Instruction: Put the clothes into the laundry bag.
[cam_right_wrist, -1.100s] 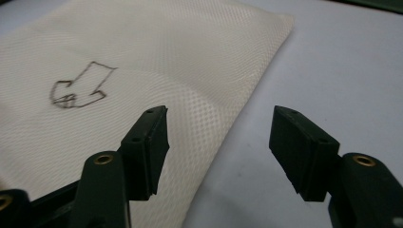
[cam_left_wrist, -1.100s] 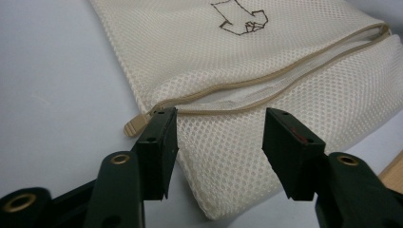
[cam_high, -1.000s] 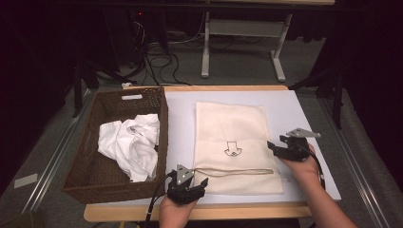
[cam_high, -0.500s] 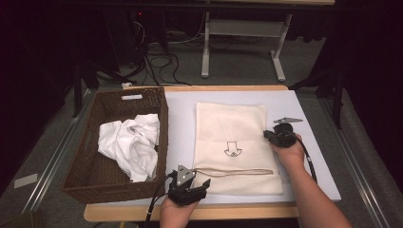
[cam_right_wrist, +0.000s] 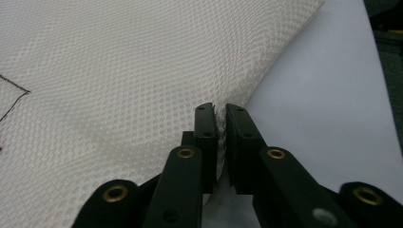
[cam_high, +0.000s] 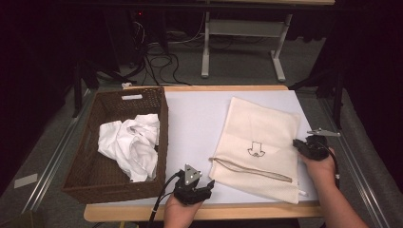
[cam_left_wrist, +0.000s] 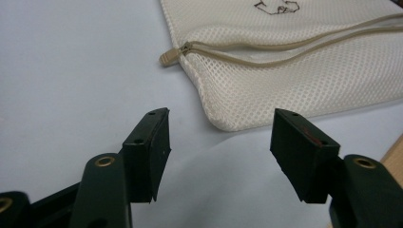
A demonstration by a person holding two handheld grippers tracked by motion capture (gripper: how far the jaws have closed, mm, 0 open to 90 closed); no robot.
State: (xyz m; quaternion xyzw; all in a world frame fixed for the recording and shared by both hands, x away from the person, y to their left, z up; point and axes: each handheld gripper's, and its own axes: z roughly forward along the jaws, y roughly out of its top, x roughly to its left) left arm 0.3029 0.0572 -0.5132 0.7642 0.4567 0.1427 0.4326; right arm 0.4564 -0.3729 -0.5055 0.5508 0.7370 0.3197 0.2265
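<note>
A cream mesh bag (cam_high: 259, 137) with a small black arrow mark lies askew on the white table top (cam_high: 199, 118). Its tan zipper (cam_high: 252, 170) runs along the near side. My right gripper (cam_high: 297, 143) is shut on the bag's right edge; in the right gripper view the mesh (cam_right_wrist: 119, 95) is pinched between the closed jaws (cam_right_wrist: 221, 114). My left gripper (cam_high: 208, 187) rests near the front edge, just left of the bag. Its jaws (cam_left_wrist: 218, 137) have just been opening and hold nothing. The zipper pull (cam_left_wrist: 167, 58) lies a little ahead of them.
A brown wicker basket (cam_high: 114, 192) stands at the table's left with crumpled white cloth (cam_high: 130, 142) inside. The wooden front edge (cam_high: 237, 211) runs just below the bag. Table legs and cables stand on the floor beyond.
The right gripper reached in to the bag's right edge, closed on it and drew back right. The bag, straight before, now lies turned. The left hand stayed put.
</note>
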